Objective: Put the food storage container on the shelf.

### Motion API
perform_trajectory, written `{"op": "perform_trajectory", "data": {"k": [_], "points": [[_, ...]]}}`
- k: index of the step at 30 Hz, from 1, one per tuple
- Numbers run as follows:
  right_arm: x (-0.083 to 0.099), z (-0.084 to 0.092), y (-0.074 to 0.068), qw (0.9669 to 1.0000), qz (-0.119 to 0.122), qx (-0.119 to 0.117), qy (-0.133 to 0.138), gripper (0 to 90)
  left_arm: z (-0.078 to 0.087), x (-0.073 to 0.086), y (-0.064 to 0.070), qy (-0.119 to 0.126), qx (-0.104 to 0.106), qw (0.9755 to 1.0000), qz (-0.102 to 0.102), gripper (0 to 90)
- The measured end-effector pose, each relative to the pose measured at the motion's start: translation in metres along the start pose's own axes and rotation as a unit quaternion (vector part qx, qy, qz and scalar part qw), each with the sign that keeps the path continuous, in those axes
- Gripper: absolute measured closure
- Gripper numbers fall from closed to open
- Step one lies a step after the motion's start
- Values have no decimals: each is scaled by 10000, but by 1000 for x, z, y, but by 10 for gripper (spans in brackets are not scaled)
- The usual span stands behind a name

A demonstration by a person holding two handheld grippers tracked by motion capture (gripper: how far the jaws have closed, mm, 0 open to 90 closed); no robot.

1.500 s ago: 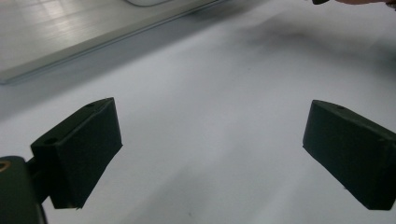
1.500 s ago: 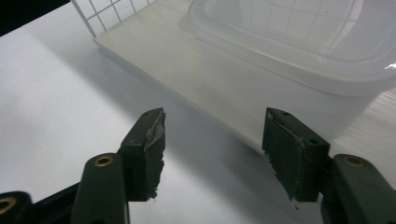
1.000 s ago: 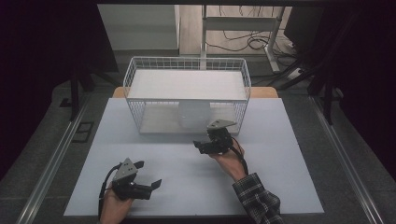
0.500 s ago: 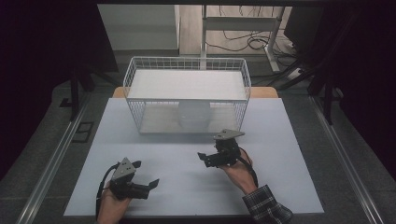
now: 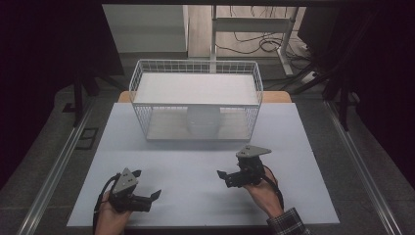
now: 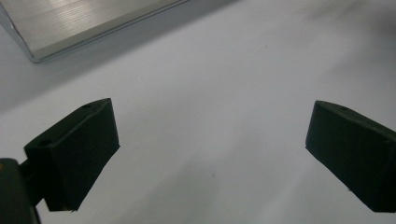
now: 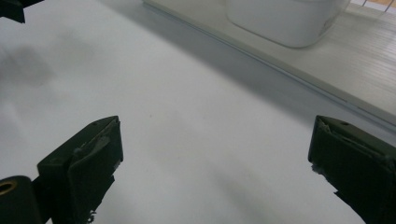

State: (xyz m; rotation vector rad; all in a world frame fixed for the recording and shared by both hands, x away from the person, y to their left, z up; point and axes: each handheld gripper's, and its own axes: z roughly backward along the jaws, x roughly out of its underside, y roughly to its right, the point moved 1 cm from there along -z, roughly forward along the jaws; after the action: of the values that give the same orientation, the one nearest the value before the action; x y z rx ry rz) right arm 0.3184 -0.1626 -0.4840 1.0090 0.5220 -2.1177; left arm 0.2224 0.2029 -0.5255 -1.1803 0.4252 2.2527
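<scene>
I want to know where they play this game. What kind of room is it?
Probably a lab or workshop set up for recording, not a home. A white table stands between metal rails, loose cables lie on the floor behind it, and a white wire basket sits on the table with a white container under it.

A white wire rack (image 5: 195,73) at twelve o'clock holds a white bowl (image 5: 203,120); black grippers sit on a pale grey-white table (image 5: 186,166); a plaid sleeve (image 5: 288,224) at five o'clock.

A white bowl-like container (image 5: 203,120), apparently upright, stands on the lower shelf of the white wire rack (image 5: 195,68). Its rim is hidden behind the upper shelf.
</scene>
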Motion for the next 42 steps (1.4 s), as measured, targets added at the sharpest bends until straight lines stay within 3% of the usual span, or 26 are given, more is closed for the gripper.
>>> {"op": "perform_trajectory", "data": {"k": [12,21,30,36,42], "points": [[22,37,-3,9993,-182,178,264,0,19,8,-4,-62,-279,9995,-101,18],[40,62,-2,9985,-242,390,313,0,32,18,-7,-14,-347,9994,65,4],[73,88,4,9961,-438,731,236,0,37,27,-10,-40,-433,9989,194,0],[93,91,6,9949,-511,866,14,0,34,31,-13,-138,-413,9986,294,0],[100,89,7,9946,-464,899,-221,0,33,34,-17,-206,-436,9978,457,0]]}}
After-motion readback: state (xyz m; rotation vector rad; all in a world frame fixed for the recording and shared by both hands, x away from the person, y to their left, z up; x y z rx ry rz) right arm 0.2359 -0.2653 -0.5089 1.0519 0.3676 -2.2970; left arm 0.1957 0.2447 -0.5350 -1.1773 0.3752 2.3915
